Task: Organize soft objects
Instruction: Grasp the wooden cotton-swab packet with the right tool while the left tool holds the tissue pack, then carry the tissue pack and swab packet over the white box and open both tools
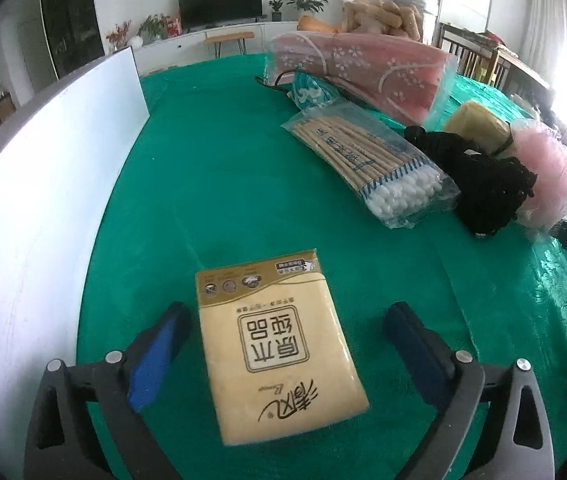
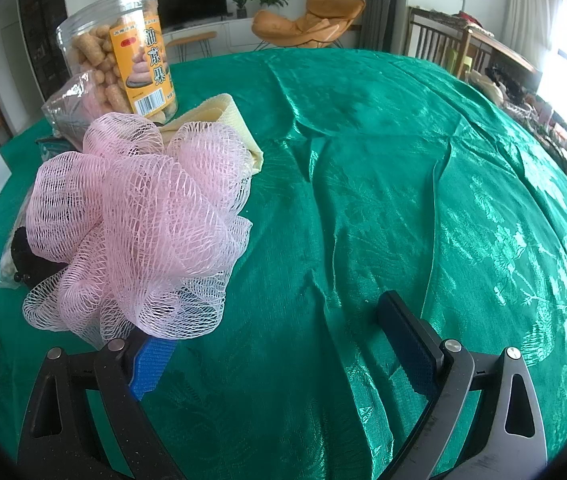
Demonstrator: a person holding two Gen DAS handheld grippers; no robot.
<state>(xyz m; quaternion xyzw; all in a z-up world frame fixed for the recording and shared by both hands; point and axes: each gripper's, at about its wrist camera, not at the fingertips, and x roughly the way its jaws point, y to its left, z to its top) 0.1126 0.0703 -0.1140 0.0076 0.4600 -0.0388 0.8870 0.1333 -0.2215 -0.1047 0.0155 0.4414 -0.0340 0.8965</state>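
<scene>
Left wrist: left gripper point(image 1: 285, 326) jaws wide, tissue pack point(image 1: 279, 344) flat on green cloth point(image 1: 219, 184) between pads, untouched. Right gripper point(image 2: 275, 340) released, pink loofah point(image 2: 139, 232) against left finger. Next: likely pick next soft item

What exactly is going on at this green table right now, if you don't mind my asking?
A person is sorting soft items with two handheld grippers. The left gripper stands open with a yellow tissue pack lying flat between its fingers, not gripped. The right gripper is open too, beside a pink mesh bath pouf. A cotton swab bag, a black fabric item and a snack jar sit behind on the green tablecloth.
</scene>
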